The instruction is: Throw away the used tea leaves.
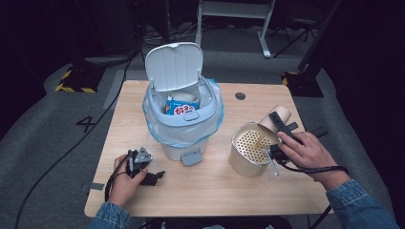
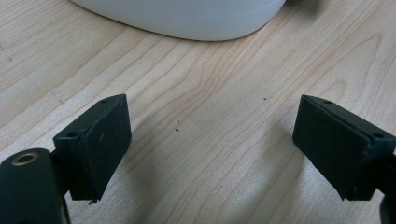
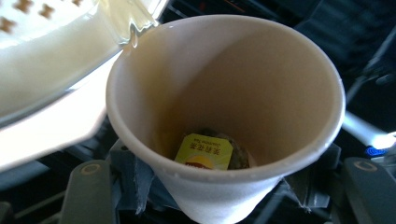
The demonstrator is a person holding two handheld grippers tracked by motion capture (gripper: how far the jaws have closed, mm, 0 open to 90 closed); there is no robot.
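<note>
Currently the right gripper (image 1: pixel 276 135) is clamped on a paper cup (image 1: pixel 277 117), its jaws closed about as far as they go against the cup's lower wall. The cup is tipped on its side at the right of the table (image 1: pixel 210 191), its mouth over the far right rim of a perforated metal strainer (image 1: pixel 250 149). In the right gripper view the cup (image 3: pixel 224 116) shows a tea bag with a yellow tag (image 3: pixel 204 151) lodged near its bottom, and the strainer's pale rim (image 3: pixel 51 79) lies at or just beside the cup's lip; a thin stream of liquid appears to run into the strainer in the high view, though it is too fine to be certain.

Handling judgement: the cup is light, thin-walled and easily crushed, more so now that it is nearly empty. Its tapered side could slip through the pads if the grip loosened, yet a harder squeeze would likely buckle it. The present hold, low on the wall near the stiffer base, seems the soundest place. The wet tea bag is soft and may cling to the wall or drop out suddenly.

The left gripper (image 1: pixel 143 168) rests on the near left of the table, jaws wide apart with nothing between them; its own view shows bare wood and the base of the white bin (image 2: pixel 187 18) just beyond. That bin (image 1: pixel 184 114) stands at centre, lid up, liner fitted, a packet visible inside.
</note>
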